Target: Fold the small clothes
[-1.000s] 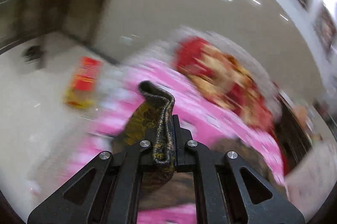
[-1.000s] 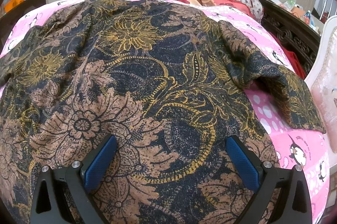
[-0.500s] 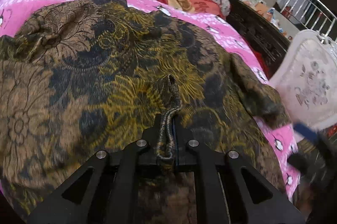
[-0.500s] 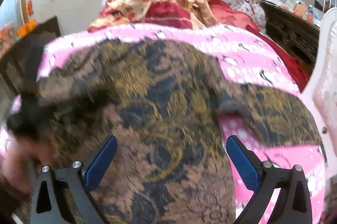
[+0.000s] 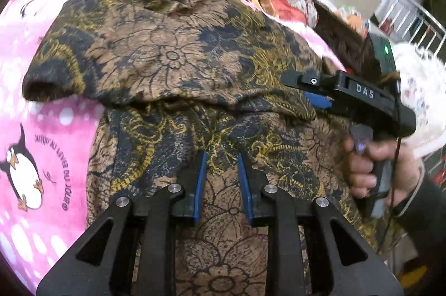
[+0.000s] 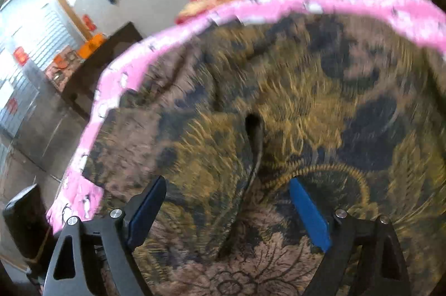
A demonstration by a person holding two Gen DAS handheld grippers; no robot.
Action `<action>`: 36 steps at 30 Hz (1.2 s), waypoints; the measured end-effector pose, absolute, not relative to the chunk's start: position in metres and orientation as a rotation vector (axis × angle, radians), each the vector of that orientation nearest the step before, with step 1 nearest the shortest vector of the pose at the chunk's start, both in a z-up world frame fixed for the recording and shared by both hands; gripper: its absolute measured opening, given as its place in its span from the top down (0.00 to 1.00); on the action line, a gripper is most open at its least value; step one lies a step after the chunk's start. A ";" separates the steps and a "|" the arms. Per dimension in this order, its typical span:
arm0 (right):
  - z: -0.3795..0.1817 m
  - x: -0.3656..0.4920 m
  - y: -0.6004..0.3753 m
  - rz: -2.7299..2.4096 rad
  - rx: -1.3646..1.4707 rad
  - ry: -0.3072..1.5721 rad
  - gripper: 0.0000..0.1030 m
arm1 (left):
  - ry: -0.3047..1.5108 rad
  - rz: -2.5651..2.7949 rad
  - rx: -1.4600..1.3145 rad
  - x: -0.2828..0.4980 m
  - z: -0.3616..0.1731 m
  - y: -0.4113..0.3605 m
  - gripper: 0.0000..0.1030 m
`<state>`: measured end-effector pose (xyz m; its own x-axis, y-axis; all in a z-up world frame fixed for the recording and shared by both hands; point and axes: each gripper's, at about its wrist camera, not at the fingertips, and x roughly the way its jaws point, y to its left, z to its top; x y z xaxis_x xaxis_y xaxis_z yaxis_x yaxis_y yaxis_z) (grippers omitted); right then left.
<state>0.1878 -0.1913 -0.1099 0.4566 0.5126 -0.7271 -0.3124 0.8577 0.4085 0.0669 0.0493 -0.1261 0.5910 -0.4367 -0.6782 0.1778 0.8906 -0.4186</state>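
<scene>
Brown-gold floral garment, top folded over, on bed

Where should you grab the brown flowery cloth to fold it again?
Probably the rounded left corner of the folded-over flap of the brown flowery cloth. It puffs up off the pink penguin sheet there, leaving a dark gap under the edge. Come in low from the left side with the left gripper, which is open, so one finger slips underneath.

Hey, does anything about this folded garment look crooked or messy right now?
Yes. The batik garment is folded over unevenly: its folded edge runs wavy and bunched across the middle, with a sleeve end poking out left over the pink penguin sheet.
</scene>
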 end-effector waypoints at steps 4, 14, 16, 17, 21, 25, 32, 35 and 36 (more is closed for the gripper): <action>-0.110 0.185 -0.194 0.557 0.312 0.907 0.31 | 0.859 -0.348 -0.301 0.065 -0.126 0.046 0.79; -0.082 0.198 -0.226 0.408 0.229 0.910 0.95 | 0.859 -0.356 -0.322 0.064 -0.127 0.052 0.79; -0.084 0.207 -0.249 0.345 0.235 0.947 0.95 | 0.858 -0.354 -0.319 0.062 -0.126 0.052 0.79; -0.086 0.211 -0.263 0.315 0.239 0.970 0.96 | 0.858 -0.353 -0.319 0.062 -0.126 0.052 0.79; -0.083 0.216 -0.311 0.173 0.185 0.993 0.96 | 0.857 -0.351 -0.315 0.061 -0.125 0.052 0.79; -0.082 0.214 -0.330 0.122 0.111 1.019 0.96 | 0.856 -0.350 -0.315 0.061 -0.125 0.052 0.79; -0.085 0.211 -0.320 0.101 0.042 1.022 0.96 | 0.859 -0.298 -0.284 0.064 -0.108 0.054 0.79; -0.085 0.212 -0.317 0.103 0.004 1.001 0.96 | 0.781 -0.252 -0.298 0.072 -0.077 0.068 0.79; -0.078 0.209 -0.318 0.115 0.000 0.977 0.96 | 0.765 -0.231 -0.295 0.081 -0.068 0.072 0.79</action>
<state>0.2088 -0.3177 -0.0783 0.5540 0.0973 -0.8268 -0.0971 0.9939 0.0519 0.0812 0.0716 -0.0681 0.6993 -0.3099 -0.6441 0.0974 0.9340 -0.3436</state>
